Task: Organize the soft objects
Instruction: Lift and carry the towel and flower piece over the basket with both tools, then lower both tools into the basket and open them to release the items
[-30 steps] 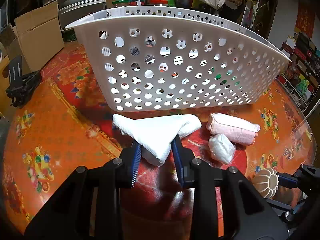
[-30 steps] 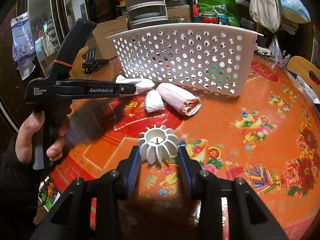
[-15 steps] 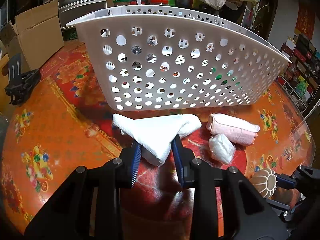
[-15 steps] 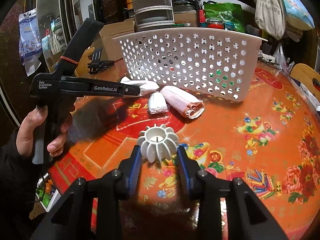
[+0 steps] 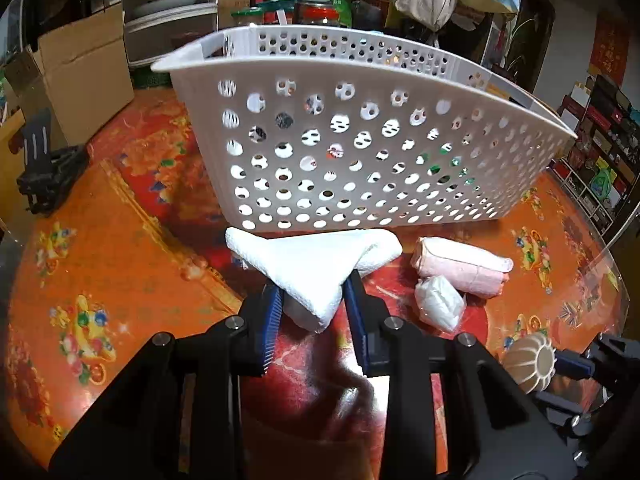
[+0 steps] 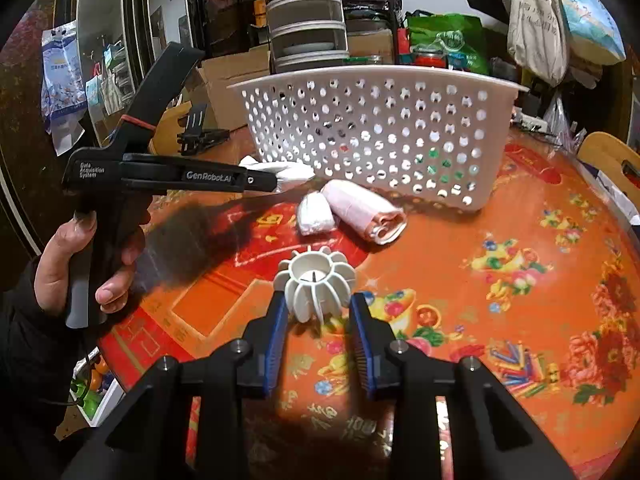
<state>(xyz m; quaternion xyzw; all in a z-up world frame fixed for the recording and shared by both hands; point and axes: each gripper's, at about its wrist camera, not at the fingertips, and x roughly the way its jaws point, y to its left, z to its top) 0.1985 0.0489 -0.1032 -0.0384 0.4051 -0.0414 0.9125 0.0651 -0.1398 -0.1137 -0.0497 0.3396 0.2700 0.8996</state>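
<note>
Versus a second ago the white perforated plastic basket (image 5: 360, 152) sits lower and further off in the left wrist view, more of its far rim showing: the left gripper (image 5: 312, 304) has risen, its grip unchanged. Left gripper clenched on the near corner of the folded white triangular cloth (image 5: 316, 272), blue pads pressing it from both sides; the cloth's far edge lies just in front of the basket's near wall. From the right wrist view the cloth (image 6: 288, 172) looks lifted off the table, though contact cannot be told for sure. Right gripper (image 6: 318, 312) grips the white ribbed plastic pumpkin-shaped holder (image 6: 316, 284) as before, pads on its two sides; it has hardly shifted.

Around the basket: rolled pink cloth (image 5: 464, 268) lies in front of the basket's near wall, to the right of the white cloth, and a small white crumpled bundle (image 5: 438, 304) touches it on the near side. Neither has moved. Basket stands on the round table with orange-red floral covering (image 5: 120, 264). Left of the basket, a brown cardboard box (image 5: 76, 80) and a black clip-like stand (image 5: 44, 172). Behind the basket, a stacked grey drawer unit (image 6: 306, 16) and a green bag (image 6: 448, 40). The person's left hand (image 6: 80, 264) grips the left tool's handle. Nothing lies between the held cloth and the basket wall.
</note>
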